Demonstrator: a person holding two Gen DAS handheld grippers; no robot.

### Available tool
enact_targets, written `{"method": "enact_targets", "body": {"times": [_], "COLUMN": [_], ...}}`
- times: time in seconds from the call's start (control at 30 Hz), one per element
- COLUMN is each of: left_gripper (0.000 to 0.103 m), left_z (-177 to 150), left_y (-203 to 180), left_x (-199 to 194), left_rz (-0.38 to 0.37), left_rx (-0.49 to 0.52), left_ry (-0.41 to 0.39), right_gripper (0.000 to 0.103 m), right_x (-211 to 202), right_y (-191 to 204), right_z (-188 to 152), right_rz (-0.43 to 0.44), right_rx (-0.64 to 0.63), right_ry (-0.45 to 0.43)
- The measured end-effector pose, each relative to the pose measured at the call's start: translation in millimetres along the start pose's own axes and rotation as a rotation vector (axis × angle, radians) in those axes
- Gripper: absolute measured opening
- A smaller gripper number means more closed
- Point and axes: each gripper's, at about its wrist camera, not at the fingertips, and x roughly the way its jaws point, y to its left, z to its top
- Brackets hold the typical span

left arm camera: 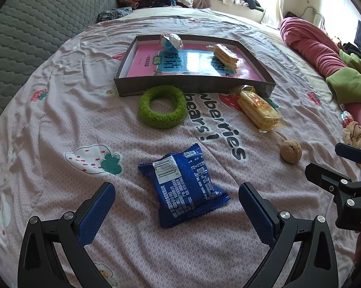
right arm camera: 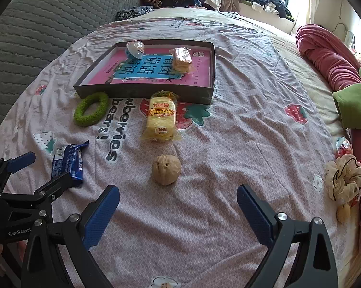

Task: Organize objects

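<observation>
Pink cotton bedsheet [left arm camera: 60, 124], wrinkled and printed with strawberries, carries every item. My left gripper [left arm camera: 177, 206] is spread wide, its blue ribbed pads [left arm camera: 96, 216] either side of a glossy blue foil snack packet [left arm camera: 185, 189] lying flat on the sheet, not touching it. My right gripper [right arm camera: 178, 212] is likewise spread and empty, just short of a round, wrinkled brown walnut [right arm camera: 166, 170]. Beyond the walnut lies a clear-wrapped yellow wafer pack [right arm camera: 160, 117], its far end at the near wall of a shallow dark cardboard tray [right arm camera: 144, 91] with a glossy pink-and-blue printed floor. Inside the tray, a crinkled silver-and-blue foil sweet [right arm camera: 135, 48] sits at the far left corner and a second wrapped wafer pack [right arm camera: 182, 60] toward the far right. A fuzzy green ring [right arm camera: 91, 111] lies against the tray's near left corner. A frilly cream scrunchie [right arm camera: 344, 180] rests at the sheet's right edge.
</observation>
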Motion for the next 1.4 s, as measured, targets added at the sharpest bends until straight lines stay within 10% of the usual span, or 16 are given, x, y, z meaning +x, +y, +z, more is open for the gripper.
{"method": "enact_targets", "body": {"times": [1.4], "left_gripper": [0.095], "left_z": [1], "left_y": [1], "left_x": [26], "left_rz": [0.029], "left_rx": [-0.019], "left_ry": [0.014], "right_gripper": [0.077], "right_x": [54], "right_y": [10], "right_z": [12], "right_rz": [0.008], "right_rx": [0.011], "right_ry": [0.035]}}
